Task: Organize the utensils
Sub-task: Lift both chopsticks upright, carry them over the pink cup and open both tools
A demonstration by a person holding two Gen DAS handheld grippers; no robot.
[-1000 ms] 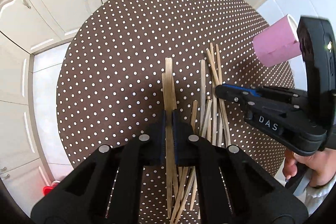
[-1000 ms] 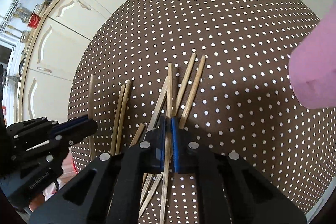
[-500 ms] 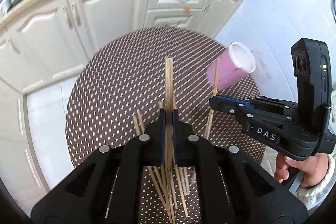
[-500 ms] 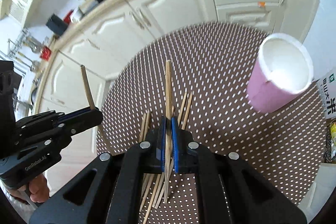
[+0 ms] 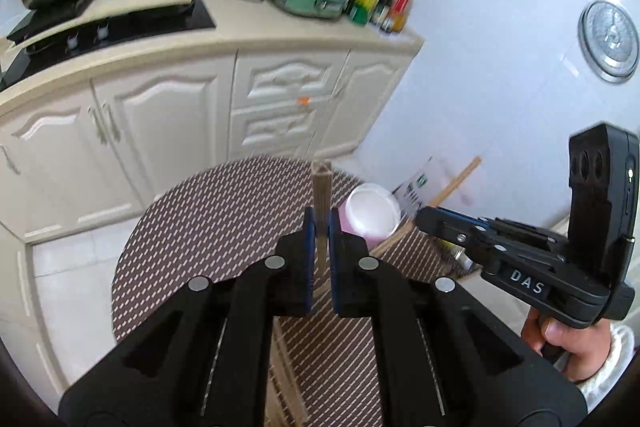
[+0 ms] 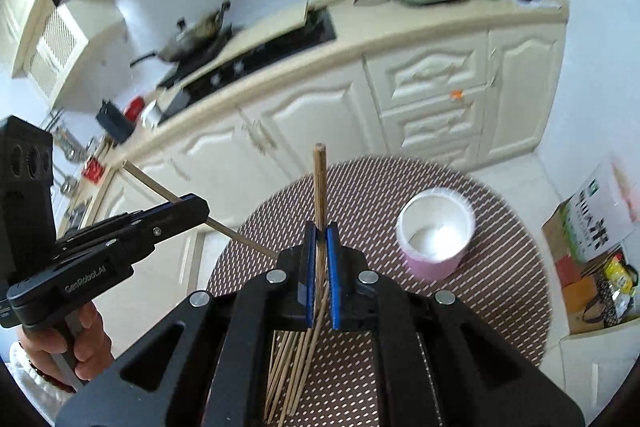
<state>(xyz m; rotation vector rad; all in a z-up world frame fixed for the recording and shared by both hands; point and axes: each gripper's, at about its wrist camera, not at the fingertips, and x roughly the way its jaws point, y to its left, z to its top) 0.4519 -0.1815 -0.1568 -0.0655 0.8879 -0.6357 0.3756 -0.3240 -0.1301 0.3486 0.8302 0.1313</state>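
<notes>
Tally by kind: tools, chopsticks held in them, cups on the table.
Tools: 2, left tool and right tool, each shut on a chopstick
Held chopsticks: 2, left chopstick, right chopstick
Pink cup: 1
Total: 5
Loose chopsticks on the table overlap too much to count.

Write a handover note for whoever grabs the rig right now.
Left hand-held gripper: shut on one chopstick, raised above the table.
Right hand-held gripper: shut on another chopstick, also raised.
Pink cup: upright on the table, looks empty.
Loose chopsticks: lying on the table below the grippers.
Done: two picked up.
Left: probably drop both in the cup, then collect the rest.
</notes>
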